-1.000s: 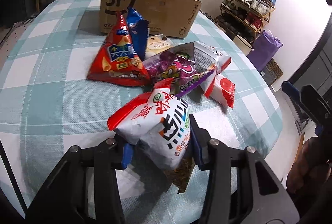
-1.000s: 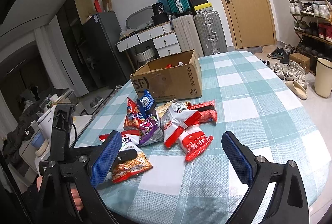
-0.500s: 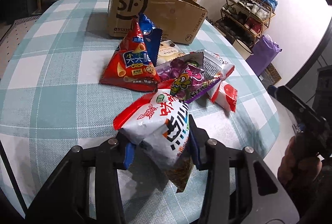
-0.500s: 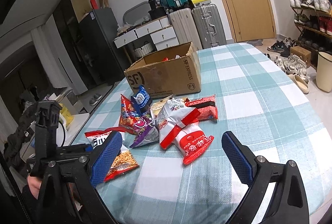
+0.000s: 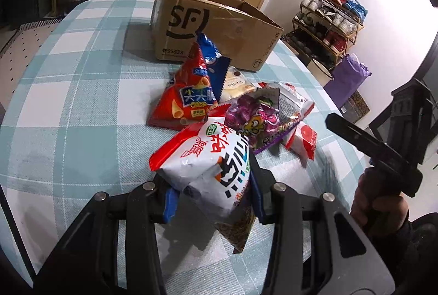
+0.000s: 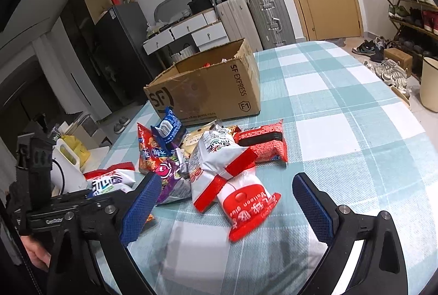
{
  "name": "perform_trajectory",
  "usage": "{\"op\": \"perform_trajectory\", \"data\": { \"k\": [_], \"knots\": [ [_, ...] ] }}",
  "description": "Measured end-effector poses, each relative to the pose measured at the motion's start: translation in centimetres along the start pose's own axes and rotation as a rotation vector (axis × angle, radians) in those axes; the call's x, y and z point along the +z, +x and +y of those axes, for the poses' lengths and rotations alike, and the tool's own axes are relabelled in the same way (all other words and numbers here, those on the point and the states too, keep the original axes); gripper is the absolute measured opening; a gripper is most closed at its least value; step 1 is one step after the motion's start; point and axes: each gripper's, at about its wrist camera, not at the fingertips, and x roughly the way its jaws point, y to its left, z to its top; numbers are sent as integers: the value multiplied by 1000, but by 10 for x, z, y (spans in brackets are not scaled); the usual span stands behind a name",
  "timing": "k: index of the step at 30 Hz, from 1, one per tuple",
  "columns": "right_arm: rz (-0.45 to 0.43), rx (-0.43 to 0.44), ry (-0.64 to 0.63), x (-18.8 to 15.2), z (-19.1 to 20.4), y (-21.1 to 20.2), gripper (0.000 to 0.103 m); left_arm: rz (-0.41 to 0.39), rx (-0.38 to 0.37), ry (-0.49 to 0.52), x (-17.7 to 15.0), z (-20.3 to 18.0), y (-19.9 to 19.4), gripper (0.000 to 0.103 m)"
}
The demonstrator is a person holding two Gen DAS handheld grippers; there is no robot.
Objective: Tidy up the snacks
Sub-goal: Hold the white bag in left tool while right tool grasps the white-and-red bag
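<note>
A: While the left claw (image 5: 212, 195) is pinching the white bag (image 5: 208, 166) at the bottom centre of its frame, what should it be minding?

B: Its pads are closing tight on the bag's lower end, so the bag is standing up between them with the red top edge flopping left. I'd say it is gripping soft film, so the bag could slide. Keeping the squeeze steady and carrying it level looks wise.

A: Where is it heading?

B: Likely the box (image 5: 216, 26), sitting open-topped at the upper centre, past the pile. The red cone bag (image 5: 186, 100) and the purple bag (image 5: 258, 119) are lying between claw and box, so the bag should be travelling above them, not dragging through.

A: And the right claw (image 6: 223, 203)?

B: Its jaws are standing wide apart, holding nothing. In its own view it is hovering low over the desk (image 6: 342, 109), with the red-and-white packet (image 6: 246, 206) lying between the blue pads, not touched by either.

A: So that one is next?

B: Probably. That packet is lying partly under a bigger white bag (image 6: 219, 158), so closing on its free red end, lower centre of the frame, should be avoiding lifting two at once.

A: Any risk?

B: The two claws are working close together at the pile's near edge; keeping them apart is helping.
</note>
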Motion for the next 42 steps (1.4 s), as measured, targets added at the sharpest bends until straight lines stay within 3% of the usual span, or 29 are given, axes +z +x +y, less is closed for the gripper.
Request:
{"op": "perform_trajectory", "data": {
  "k": [15, 26, 30, 34, 42],
  "knots": [
    [71, 28, 52, 17, -6, 55, 97, 1, 6, -38, 7, 16, 1, 39],
    [103, 25, 66, 19, -3, 79, 78, 4, 8, -57, 9, 23, 4, 39],
    [107, 53, 43, 18, 3, 80, 55, 4, 11, -64, 8, 24, 5, 39],
    [90, 65, 13, 16, 8, 75, 38, 0, 10, -69, 8, 25, 3, 39],
    [60, 61, -6, 14, 13, 62, 35, -15, 11, -68, 7, 22, -4, 39]
  ]
}}
